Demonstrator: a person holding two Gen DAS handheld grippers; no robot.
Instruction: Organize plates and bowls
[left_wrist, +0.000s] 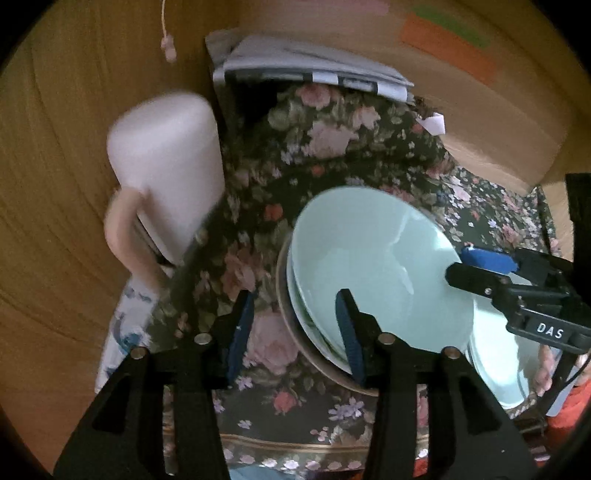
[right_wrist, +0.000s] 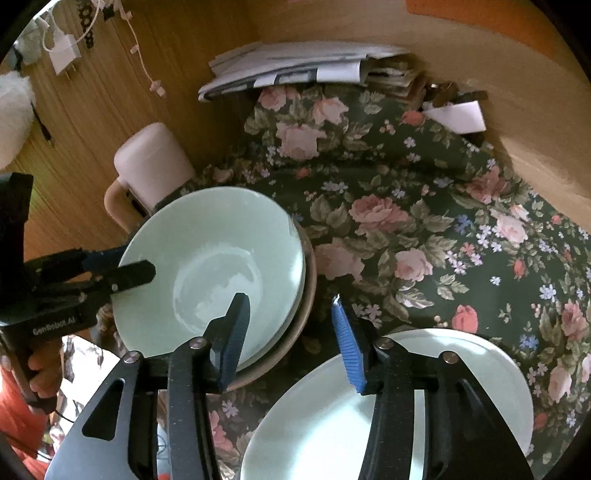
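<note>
A pale green bowl (left_wrist: 373, 266) sits on top of a stack of bowls inside a tan bowl (left_wrist: 295, 332) on the floral cloth; it also shows in the right wrist view (right_wrist: 210, 266). A stack of pale green plates (right_wrist: 424, 369) lies at the lower right; it also shows in the left wrist view (left_wrist: 498, 354). My left gripper (left_wrist: 295, 310) is open and empty, its right finger over the stack's near rim. My right gripper (right_wrist: 291, 306) is open and empty, between the bowl stack and the plates. Each gripper shows in the other's view, at the bowl's rim (left_wrist: 465, 266) (right_wrist: 140, 266).
A pink mug (left_wrist: 166, 173) lies at the left, also in the right wrist view (right_wrist: 151, 166). A pile of papers (right_wrist: 295, 62) lies at the back against the wooden wall. A patterned white dish (left_wrist: 125, 325) sits at the left. The floral cloth (right_wrist: 424, 221) covers the table.
</note>
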